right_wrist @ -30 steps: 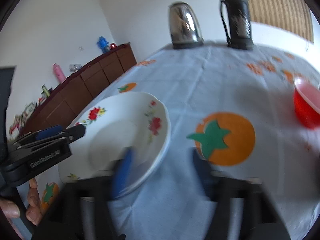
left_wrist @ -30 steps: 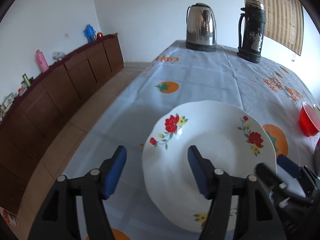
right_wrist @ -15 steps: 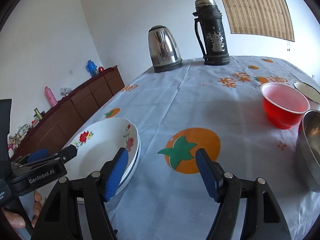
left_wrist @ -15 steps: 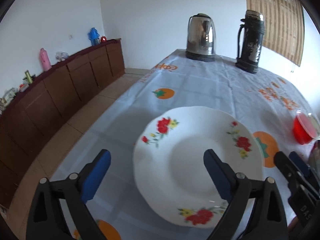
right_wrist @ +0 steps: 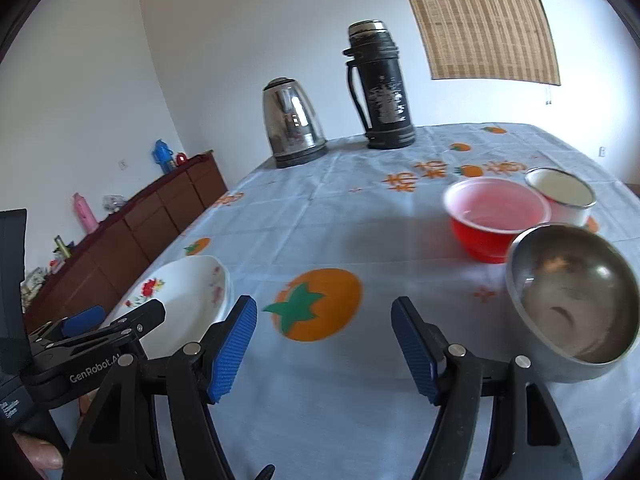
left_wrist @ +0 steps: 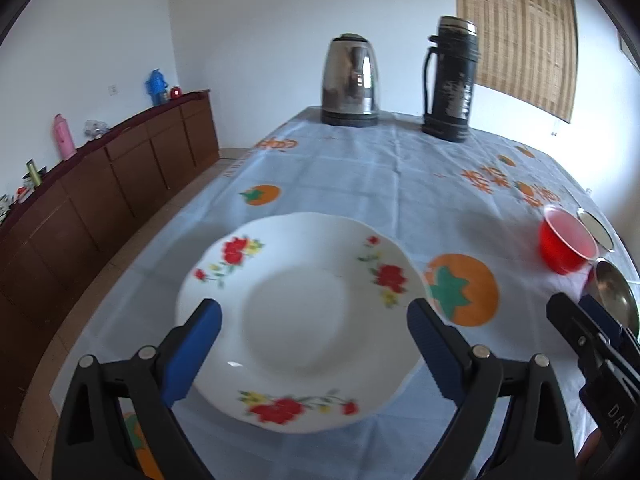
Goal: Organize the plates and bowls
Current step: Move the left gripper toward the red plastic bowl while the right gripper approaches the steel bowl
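The white glazed plate with red flower sprays (left_wrist: 296, 320) lies flat on the table covered by a pale blue cloth printed with orange fruit (left_wrist: 360, 184), near the table's left edge and toward its near end; in the right wrist view it seems to sit on a second plate, though that is hard to tell. It looks like ceramic: stiff, fairly heavy for its size, slick under the pads and liable to chip, so the scalloped rim is the place to pinch, one pad above and one below. The left gripper (left_wrist: 316, 350) hangs over the plate's near side, its blue-padded jaws spread wide and clamping nothing; whether they clear the rim is uncertain. The right gripper (right_wrist: 324, 350) is likewise apart and empty, over bare cloth near the middle of the table, with the plate off to its left and the bowls to its right. There, toward the right edge, stand a translucent red plastic bowl (right_wrist: 494, 216), light and forgiving, a white enamel bowl with a dark rim (right_wrist: 560, 194) touching it behind, and a stainless steel bowl (right_wrist: 572, 300) nearest, light but slippery; each is best taken by the wall at the rim
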{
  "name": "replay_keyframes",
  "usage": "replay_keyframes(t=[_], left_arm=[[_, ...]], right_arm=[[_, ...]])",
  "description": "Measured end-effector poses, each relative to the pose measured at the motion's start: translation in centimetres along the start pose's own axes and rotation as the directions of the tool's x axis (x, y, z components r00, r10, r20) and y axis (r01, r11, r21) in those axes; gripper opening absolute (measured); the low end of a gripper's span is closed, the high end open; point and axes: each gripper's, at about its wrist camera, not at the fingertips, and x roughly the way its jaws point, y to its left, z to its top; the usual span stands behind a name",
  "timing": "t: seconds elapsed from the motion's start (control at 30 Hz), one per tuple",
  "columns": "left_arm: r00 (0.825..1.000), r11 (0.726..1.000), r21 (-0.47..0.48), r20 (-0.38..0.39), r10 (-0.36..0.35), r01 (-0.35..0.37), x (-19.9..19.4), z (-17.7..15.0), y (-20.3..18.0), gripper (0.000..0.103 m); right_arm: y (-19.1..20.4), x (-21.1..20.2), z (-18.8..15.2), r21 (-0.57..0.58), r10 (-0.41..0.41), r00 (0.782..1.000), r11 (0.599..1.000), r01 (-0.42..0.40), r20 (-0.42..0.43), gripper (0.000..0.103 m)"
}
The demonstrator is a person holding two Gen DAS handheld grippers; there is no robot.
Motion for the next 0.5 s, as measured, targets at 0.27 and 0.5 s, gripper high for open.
replay_keyframes(t=[0.27, 0.5], left_arm=[[0.999, 0.999, 0.028, 0.015, -0.036, 0.036, -0.9, -0.5, -3.3, 0.096], [0.995, 0.995, 0.042, 0.034, -0.091, 0.089, -1.7, -0.9, -5.9, 0.096]], right_arm=[[-1.8, -2.4, -0.3, 0.009, -0.042, 0.998, 0.999, 0.042, 0.041, 0.072], [-3.4, -4.5, -0.4, 0.019, -0.075, 0.994, 0.997, 0.073, 0.075, 0.072]])
